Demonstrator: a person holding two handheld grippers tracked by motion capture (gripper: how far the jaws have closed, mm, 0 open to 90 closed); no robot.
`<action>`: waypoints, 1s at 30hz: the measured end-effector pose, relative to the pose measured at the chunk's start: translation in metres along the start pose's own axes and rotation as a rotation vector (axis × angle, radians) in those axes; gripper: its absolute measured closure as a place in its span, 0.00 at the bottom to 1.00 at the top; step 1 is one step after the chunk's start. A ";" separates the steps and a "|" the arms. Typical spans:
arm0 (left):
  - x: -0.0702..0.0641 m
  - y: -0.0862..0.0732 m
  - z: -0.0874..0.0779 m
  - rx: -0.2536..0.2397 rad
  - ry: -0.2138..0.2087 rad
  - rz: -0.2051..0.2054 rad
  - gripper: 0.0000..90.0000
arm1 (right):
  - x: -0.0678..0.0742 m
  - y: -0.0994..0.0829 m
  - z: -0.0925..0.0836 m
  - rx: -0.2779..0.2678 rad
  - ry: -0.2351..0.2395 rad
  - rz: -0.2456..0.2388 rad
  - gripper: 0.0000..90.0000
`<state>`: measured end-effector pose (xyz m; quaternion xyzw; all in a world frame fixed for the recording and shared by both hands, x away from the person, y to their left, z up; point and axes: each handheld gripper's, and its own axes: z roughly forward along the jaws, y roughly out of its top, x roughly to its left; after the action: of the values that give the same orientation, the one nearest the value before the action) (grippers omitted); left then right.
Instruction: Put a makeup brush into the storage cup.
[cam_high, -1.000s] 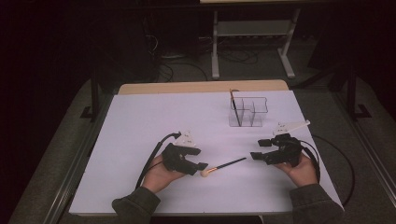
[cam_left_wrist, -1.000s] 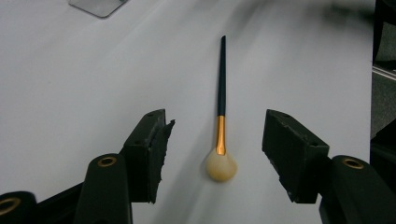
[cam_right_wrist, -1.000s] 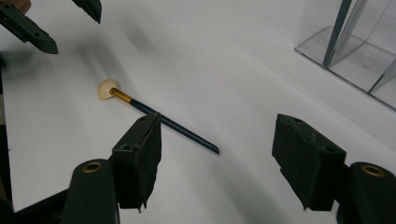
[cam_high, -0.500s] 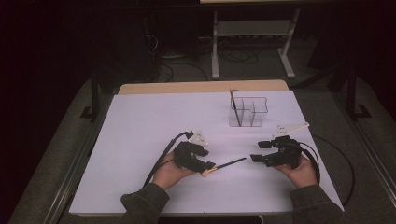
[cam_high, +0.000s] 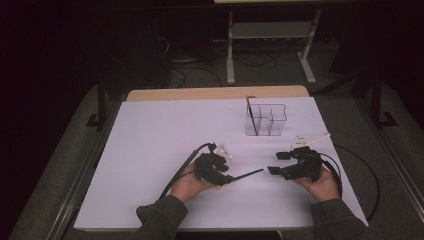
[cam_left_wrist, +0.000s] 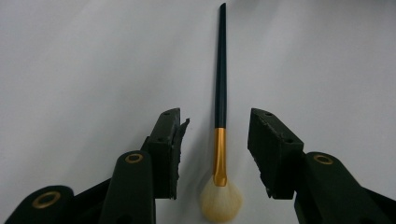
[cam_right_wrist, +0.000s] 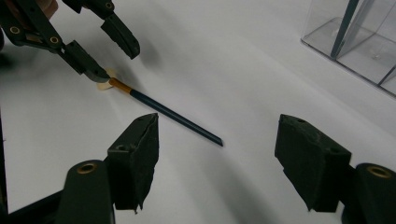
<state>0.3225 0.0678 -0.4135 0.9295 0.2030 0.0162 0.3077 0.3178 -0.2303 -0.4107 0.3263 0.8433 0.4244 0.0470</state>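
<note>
Over the white worktop (cam_high: 150, 150), the left gripper (cam_left_wrist: 215, 144) has slid onto the makeup brush (cam_left_wrist: 220, 93), jaws narrowing but not pinching; a pickup looks imminent. The right gripper (cam_right_wrist: 217, 158) waits, spread.

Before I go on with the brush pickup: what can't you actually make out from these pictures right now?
- Brush bristle end: in the high view the left tool covers it.
- Brush to left tool contact: the left gripper view shows gaps either side of the gold ferrule; the jaws have just been closing.
- Clear organizer: the high view is too small to tell what the dark stick in it is; the right gripper view's edge cuts it off.
- Right tool: open, nothing between its jaws.
</note>
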 end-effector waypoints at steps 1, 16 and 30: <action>0.001 0.001 0.000 0.015 0.000 0.017 0.61 | 0.000 0.000 0.001 0.004 -0.003 -0.006 0.33; -0.005 0.010 0.017 0.068 0.002 0.010 0.72 | 0.004 0.000 0.004 0.018 0.000 -0.015 0.33; -0.006 0.011 0.025 0.100 0.020 0.006 0.80 | 0.004 0.000 0.004 0.016 0.007 -0.021 0.33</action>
<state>0.3251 0.0432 -0.4267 0.9440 0.2039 0.0161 0.2589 0.3159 -0.2254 -0.4120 0.3162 0.8502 0.4184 0.0460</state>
